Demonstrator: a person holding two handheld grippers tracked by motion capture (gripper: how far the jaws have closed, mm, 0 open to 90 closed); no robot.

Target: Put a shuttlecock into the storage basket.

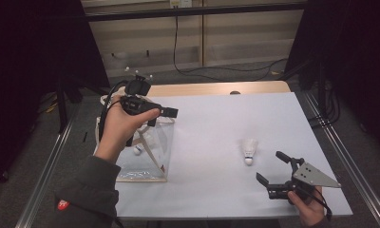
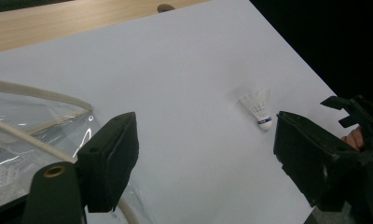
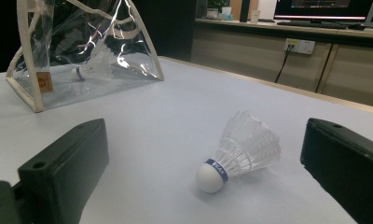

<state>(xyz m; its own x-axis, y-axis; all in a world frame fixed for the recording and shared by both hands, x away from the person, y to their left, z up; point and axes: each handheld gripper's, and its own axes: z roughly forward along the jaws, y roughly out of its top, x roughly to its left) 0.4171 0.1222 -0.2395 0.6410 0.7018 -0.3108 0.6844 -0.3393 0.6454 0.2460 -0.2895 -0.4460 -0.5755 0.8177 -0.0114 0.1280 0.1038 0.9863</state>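
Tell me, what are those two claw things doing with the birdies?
A person holds a gripper in each hand. The left gripper hangs open above a clear bag that has one birdie inside. The right gripper is open too, low over the table, facing a second birdie lying there. It looks like that one goes in next.

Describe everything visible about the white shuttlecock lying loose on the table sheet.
The white feather shuttlecock has a rounded white cork head ringed by a dark blue band, and a flared skirt of thin, slightly ragged white feathers. It lies on its side on the pale table sheet, head toward the person's edge, resting on head and skirt rim. Nothing else touches it; it sits ahead of the open right gripper.
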